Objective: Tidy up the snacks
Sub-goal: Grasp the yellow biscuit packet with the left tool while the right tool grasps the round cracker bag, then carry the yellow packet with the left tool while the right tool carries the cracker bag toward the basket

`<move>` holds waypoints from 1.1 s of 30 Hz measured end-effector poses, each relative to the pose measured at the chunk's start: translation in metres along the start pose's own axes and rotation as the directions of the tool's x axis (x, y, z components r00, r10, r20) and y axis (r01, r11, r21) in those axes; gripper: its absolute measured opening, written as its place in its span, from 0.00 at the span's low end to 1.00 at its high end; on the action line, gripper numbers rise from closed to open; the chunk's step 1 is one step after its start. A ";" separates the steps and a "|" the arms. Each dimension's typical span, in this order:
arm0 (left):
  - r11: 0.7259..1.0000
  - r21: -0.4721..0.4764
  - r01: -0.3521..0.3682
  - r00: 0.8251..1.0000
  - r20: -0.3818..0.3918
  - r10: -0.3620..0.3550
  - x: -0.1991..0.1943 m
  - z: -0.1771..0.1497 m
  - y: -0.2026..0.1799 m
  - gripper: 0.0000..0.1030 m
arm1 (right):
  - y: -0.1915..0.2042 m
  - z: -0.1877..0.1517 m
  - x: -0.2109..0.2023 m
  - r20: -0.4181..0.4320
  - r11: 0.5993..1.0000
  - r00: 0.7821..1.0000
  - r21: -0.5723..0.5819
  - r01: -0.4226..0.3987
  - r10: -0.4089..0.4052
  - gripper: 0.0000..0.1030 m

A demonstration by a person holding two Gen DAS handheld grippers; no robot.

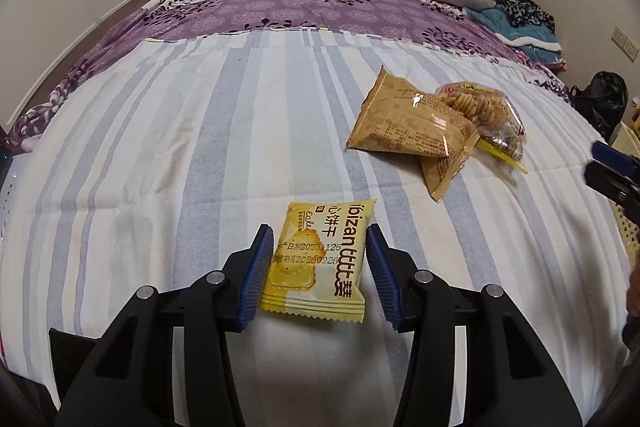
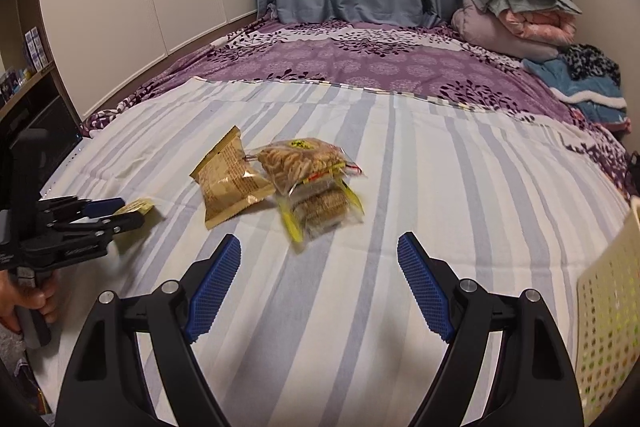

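- Left gripper point(image 1: 316, 267) clamped the yellow packet point(image 1: 320, 263) on the bed point(image 1: 160, 147), packet's long axis along the fingers.
- Right gripper point(image 2: 320, 291) gaped empty (snack pile point(image 2: 280, 183) lay ahead, slightly left).
- Basket point(image 2: 608, 307) sat at its right.

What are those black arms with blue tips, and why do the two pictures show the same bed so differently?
No robot here: a person holds a hand-squeezed gripping tool in each hand, and each carries a wide-angle camera looking along its two fingers. So one picture is from the left tool, the other from the right tool.

On the striped sheet lie snacks. The left tool has closed on a small yellow biscuit packet, its blue pads against the packet's sides. Further off sits a pile: tan packets and clear bags of round crackers. The right tool is open and empty, pointing toward that pile. From its camera you can see the left tool at the left edge, with the person's hand on its handle. A pale perforated basket stands at the right edge.
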State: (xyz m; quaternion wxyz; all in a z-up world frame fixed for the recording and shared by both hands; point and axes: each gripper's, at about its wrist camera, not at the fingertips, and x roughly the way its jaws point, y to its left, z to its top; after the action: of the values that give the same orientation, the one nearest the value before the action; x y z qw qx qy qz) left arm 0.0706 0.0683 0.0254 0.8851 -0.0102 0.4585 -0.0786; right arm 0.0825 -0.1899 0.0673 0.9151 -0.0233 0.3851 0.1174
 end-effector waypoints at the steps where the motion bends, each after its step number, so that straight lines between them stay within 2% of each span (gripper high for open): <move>1: 1.000 -0.005 0.005 1.000 0.003 -0.005 -0.002 0.000 0.000 0.47 | 0.001 0.005 0.006 -0.003 1.000 1.000 -0.006 -0.001 0.001 0.78; 2: 1.000 -0.008 0.010 1.000 0.006 -0.010 -0.003 0.000 0.000 0.45 | 0.001 0.010 0.014 -0.008 1.000 1.000 -0.008 -0.002 0.002 0.78; 3: 1.000 -0.011 0.015 1.000 0.004 -0.015 -0.004 -0.001 0.000 0.36 | 0.001 0.015 0.021 -0.014 1.000 1.000 -0.008 -0.001 0.001 0.78; 7: 0.999 -0.026 0.034 0.999 0.002 -0.034 -0.005 -0.003 -0.001 0.36 | 0.000 0.038 0.053 -0.038 0.999 0.999 -0.002 -0.037 0.037 0.78; 12: 0.999 -0.042 0.020 1.000 -0.014 -0.021 0.001 -0.007 0.002 0.37 | 0.002 0.056 0.089 -0.072 0.998 0.996 -0.012 -0.062 0.061 0.79; 14: 0.998 -0.058 0.020 1.000 -0.021 -0.021 0.004 -0.008 0.007 0.41 | 0.003 0.060 0.101 -0.093 0.996 0.992 -0.009 -0.086 0.085 0.81; 16: 0.997 -0.071 0.009 0.999 -0.032 -0.011 0.007 -0.009 0.009 0.67 | 0.005 0.063 0.116 -0.119 0.995 0.988 -0.010 -0.104 0.102 0.82; 22: 0.999 -0.053 -0.002 0.999 -0.044 -0.001 0.015 -0.014 0.005 0.76 | 0.015 0.065 0.148 -0.182 0.992 0.976 -0.010 -0.126 0.122 0.82; 26: 0.999 -0.052 -0.007 0.999 -0.037 0.005 0.016 -0.015 0.003 0.77 | 0.016 0.064 0.156 -0.197 0.993 0.973 -0.009 -0.121 0.117 0.82; 27: 0.999 -0.052 -0.009 0.999 -0.036 0.007 0.016 -0.014 0.003 0.77 | 0.016 0.064 0.155 -0.193 0.994 0.975 -0.010 -0.110 0.106 0.79; 28: 0.999 -0.052 -0.011 0.999 -0.034 0.009 0.016 -0.014 0.003 0.77 | 0.017 0.064 0.154 -0.189 0.995 0.978 -0.018 -0.099 0.093 0.70; 30: 0.998 -0.053 -0.017 0.999 -0.031 0.015 0.016 -0.014 0.002 0.76 | 0.016 0.063 0.150 -0.186 0.996 0.979 -0.027 -0.085 0.078 0.59; 32: 0.997 -0.059 -0.040 0.999 -0.026 0.039 0.015 -0.015 0.002 0.69 | 0.013 0.062 0.146 -0.181 0.997 0.981 -0.030 -0.077 0.071 0.54; 33: 0.997 -0.061 -0.047 0.999 -0.024 0.046 0.014 -0.015 0.003 0.61 | 0.013 0.060 0.143 -0.175 0.997 0.982 -0.032 -0.071 0.064 0.54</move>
State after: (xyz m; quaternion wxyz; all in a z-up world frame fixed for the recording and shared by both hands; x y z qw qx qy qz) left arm 0.0671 0.0696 0.0050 0.8808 -0.0260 0.4708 -0.0438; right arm 0.2180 -0.1414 0.0089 0.8728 -0.0379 0.4618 0.1532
